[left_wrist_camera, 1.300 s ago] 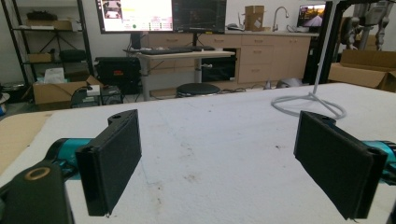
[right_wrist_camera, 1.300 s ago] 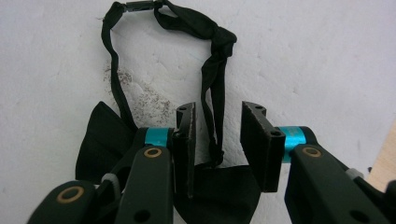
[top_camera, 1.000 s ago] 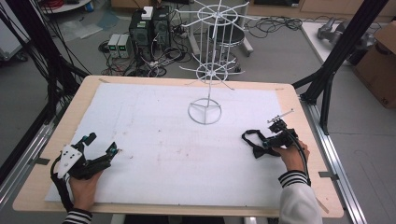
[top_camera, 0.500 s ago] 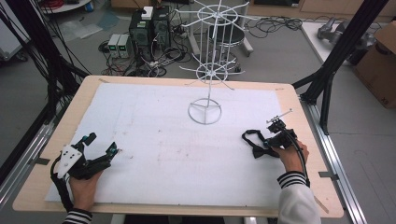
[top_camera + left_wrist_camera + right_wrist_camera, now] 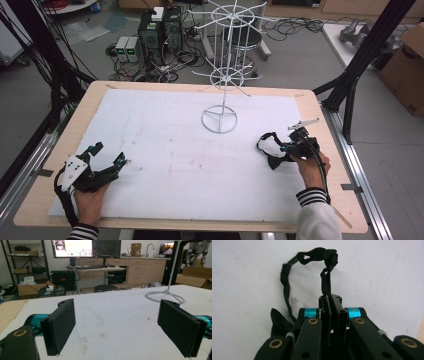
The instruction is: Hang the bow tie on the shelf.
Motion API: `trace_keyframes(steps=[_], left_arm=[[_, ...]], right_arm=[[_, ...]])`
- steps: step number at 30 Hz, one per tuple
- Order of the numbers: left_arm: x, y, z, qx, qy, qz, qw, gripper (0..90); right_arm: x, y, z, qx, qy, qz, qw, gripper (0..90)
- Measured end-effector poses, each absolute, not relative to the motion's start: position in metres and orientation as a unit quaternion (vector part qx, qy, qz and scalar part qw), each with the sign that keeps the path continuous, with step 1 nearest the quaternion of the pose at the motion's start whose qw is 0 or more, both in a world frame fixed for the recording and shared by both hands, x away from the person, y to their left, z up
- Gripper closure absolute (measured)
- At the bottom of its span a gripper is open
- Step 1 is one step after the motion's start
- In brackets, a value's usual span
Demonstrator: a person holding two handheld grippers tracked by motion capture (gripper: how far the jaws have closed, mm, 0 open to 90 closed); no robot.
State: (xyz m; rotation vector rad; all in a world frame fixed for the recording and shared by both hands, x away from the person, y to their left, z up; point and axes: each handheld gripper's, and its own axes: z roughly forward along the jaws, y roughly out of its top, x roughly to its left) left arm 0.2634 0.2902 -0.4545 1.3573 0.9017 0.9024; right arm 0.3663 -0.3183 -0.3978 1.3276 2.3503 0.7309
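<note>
Our right tool [image 5: 286, 148] has its jaws pressed together on a black strap [image 5: 312, 255], and in the right gripper view we see the thin band pinched between the two pads, running straight up from the jaw tips. From that pinch the strap rises to a knotted bunch, then arcs over to the left and curves back down beside the tool's left link, forming an open loop. Its long run points away from the tool along the jaws' own line.

In the high view, the strap [image 5: 266, 145] loops out on the tool's left side, toward the middle of the desk, resting on the white sheet [image 5: 165, 150] near the desk's right edge. A wider black end lies just under the tool.

Our left tool [image 5: 106, 159] sits at the near left of the desk [image 5: 320, 107], its jaws spread wide apart with nothing between them. The left gripper view shows both black pads [image 5: 60, 325] hovering low over the stained white sheet.

Farther out, a white wire rack [image 5: 220, 117] stands with its ring base on the sheet at the far middle, well apart from both tools.
</note>
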Motion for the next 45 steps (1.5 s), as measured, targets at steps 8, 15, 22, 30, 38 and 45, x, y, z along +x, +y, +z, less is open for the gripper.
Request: trace_keyframes(steps=[8, 15, 22, 30, 38, 45], left_arm=[[0.263, 0.29, -0.455, 0.584, 0.388, 0.389, 0.597, 15.2], [0.263, 0.29, -0.455, 0.585, 0.388, 0.389, 0.597, 15.2], [0.263, 0.29, -0.455, 0.585, 0.388, 0.389, 0.597, 15.2], [0.263, 0.29, -0.455, 0.584, 0.388, 0.389, 0.597, 15.2], [0.263, 0.29, -0.455, 0.585, 0.388, 0.389, 0.597, 15.2], [0.263, 0.29, -0.455, 0.585, 0.388, 0.389, 0.597, 15.2]], right_arm=[[0.359, -0.313, -0.386, 0.43, 0.815, 0.341, 0.188, 86.7], [0.354, -0.308, -0.38, 0.401, 0.808, 0.374, 0.216, 86.7], [0.35, -0.305, -0.375, 0.378, 0.801, 0.405, 0.226, 86.7], [0.345, -0.302, -0.367, 0.354, 0.776, 0.462, 0.243, 86.7], [0.341, -0.305, -0.36, 0.327, 0.74, 0.538, 0.237, 86.7], [0.339, -0.308, -0.356, 0.318, 0.709, 0.582, 0.241, 86.7]])
